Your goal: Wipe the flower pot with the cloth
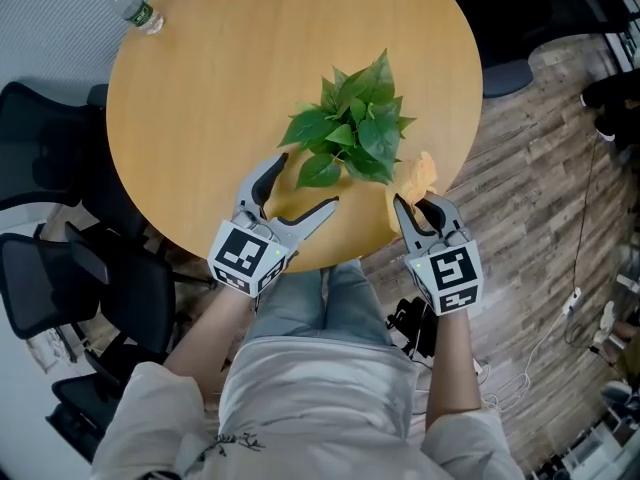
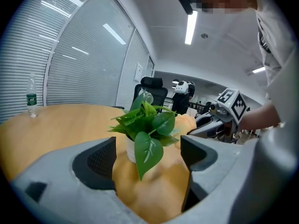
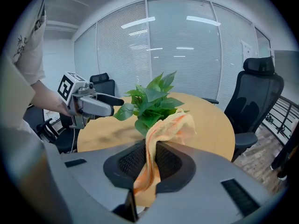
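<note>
Gripping a limp orange cloth [image 3: 161, 134] between its clenched jaws, the right tool [image 1: 413, 208] hovered at the near edge of a round wooden surface [image 1: 220, 88], the loose end of the fabric flopping towards a leafy plant [image 1: 355, 123]. The left tool [image 2: 147, 155] stood released, its jaws spread wide and holding nothing, lined up on the small white flower pot [image 2: 130, 149] just ahead of the gap. The pot sat near the person's side of the surface, between the two tools. It was almost wholly hidden under foliage from above and showed only as a strip of white wall below one drooping leaf in the left gripper view. A plastic bottle [image 1: 135, 10] stood well apart at the far edge.

The pot looked small and probably light, so it seemed likely to slide or tip on the smooth wood under a sideways rub. Its white wall appeared hard and glossy, probably slick and breakable. The safest hold seemed to be low on its opposite sides, beneath the leaves, with the open left tool steadying it. The leaves looked soft and easily crushed and were best kept out of the jaws. Pinched at one end only, the soft cloth would offer little stiffness and would likely need dragging round the wall rather than pressing.
</note>
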Available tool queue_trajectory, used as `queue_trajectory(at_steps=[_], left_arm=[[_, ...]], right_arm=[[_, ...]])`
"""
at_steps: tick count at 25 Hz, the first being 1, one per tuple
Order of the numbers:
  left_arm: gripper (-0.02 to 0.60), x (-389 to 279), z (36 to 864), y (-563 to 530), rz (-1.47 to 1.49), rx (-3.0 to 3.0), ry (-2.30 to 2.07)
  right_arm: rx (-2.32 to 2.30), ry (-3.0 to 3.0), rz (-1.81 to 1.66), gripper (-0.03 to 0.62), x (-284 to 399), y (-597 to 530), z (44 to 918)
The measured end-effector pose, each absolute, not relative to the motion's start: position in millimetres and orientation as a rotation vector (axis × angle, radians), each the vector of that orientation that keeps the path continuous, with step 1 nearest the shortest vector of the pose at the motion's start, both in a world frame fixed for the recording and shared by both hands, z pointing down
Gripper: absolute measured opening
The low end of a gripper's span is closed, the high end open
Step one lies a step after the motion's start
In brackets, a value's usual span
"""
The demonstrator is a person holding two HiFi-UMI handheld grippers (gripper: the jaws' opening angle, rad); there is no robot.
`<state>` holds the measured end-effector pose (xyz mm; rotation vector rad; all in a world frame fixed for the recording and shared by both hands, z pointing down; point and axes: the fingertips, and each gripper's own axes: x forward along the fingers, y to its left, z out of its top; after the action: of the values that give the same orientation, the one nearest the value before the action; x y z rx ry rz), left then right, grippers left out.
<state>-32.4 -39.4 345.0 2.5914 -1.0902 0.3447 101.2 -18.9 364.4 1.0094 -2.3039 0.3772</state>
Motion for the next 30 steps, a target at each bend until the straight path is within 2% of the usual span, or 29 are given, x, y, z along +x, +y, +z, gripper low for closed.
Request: queue_trajectory(at_steps=[8,11,25,30], left_arm=[[0.431,-23,310,-27,0.316,2.608,-1.058],[0.408,-19,296,-19,0.302,2.61,-1.035],[0.109,-12,244,0,0.303,2.675,-1.007],[0.061,-15,231,-5,0.313,2.686,-1.042]], right_arm=[[1.061,-2.337,0.389,0.044,101,-13,327],[1.077,-2.354,0.376,0.044,95,-9,309],[1.037,-2.448,0.279,0.044,64,-1,247],[1.034,-2.48,0.276,0.044,56,-1,234]])
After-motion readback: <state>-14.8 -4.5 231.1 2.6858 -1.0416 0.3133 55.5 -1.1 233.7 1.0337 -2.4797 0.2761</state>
